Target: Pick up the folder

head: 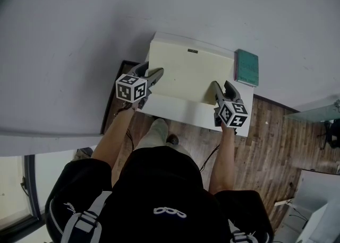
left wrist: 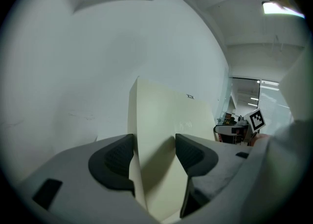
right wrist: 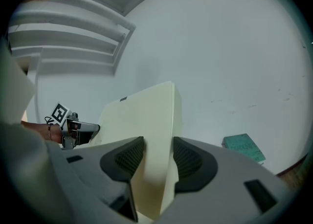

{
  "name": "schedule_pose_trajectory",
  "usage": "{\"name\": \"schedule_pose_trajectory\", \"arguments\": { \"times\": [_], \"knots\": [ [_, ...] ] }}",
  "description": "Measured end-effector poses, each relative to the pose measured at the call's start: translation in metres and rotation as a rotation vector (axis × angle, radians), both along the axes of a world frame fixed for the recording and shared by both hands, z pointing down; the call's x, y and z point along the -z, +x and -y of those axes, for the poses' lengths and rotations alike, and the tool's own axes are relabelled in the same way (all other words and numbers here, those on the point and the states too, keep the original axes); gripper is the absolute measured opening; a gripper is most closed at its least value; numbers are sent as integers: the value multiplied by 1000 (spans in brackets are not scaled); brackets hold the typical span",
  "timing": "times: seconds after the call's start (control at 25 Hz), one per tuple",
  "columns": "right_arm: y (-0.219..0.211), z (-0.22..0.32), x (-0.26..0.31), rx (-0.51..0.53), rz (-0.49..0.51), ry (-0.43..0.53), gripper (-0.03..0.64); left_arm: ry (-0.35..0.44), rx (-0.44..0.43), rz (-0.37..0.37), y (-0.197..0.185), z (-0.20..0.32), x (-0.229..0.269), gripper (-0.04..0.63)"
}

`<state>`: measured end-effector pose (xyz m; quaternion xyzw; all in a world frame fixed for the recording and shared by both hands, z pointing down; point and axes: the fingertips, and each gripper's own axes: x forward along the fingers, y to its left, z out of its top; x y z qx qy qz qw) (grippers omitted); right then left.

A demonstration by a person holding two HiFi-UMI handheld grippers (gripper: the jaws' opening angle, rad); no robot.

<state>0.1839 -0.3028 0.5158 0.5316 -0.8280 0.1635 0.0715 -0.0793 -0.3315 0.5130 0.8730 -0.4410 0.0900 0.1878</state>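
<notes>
The folder (head: pixel 191 72) is a thick cream box folder, held over the white table (head: pixel 180 110) between both grippers. My left gripper (head: pixel 156 75) is shut on its left edge; in the left gripper view the folder (left wrist: pixel 166 120) runs up from between the dark pads (left wrist: pixel 112 162) of that gripper (left wrist: pixel 154 154). My right gripper (head: pixel 223 89) is shut on its near right corner. In the right gripper view that gripper (right wrist: pixel 157 157) has both pads (right wrist: pixel 188 159) pressed on the folder (right wrist: pixel 146 120). Whether the folder's far edge rests on the table is hidden.
A green book (head: pixel 247 67) lies on the table's far right corner, also visible as the green book (right wrist: pixel 243 147) right of the folder. A pale wall (head: pixel 79 51) backs the table. Wooden floor (head: pixel 265 141) lies to the right. The person's legs and foot (head: pixel 159 130) stand at the table's near edge.
</notes>
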Motion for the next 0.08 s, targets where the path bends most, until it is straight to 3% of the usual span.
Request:
{"name": "schedule_pose_trajectory", "arguments": {
  "times": [0.08],
  "knots": [
    [-1, 1, -1, -1, 1, 0, 204, 1, 0, 2, -1, 1, 0, 264]
  ]
}}
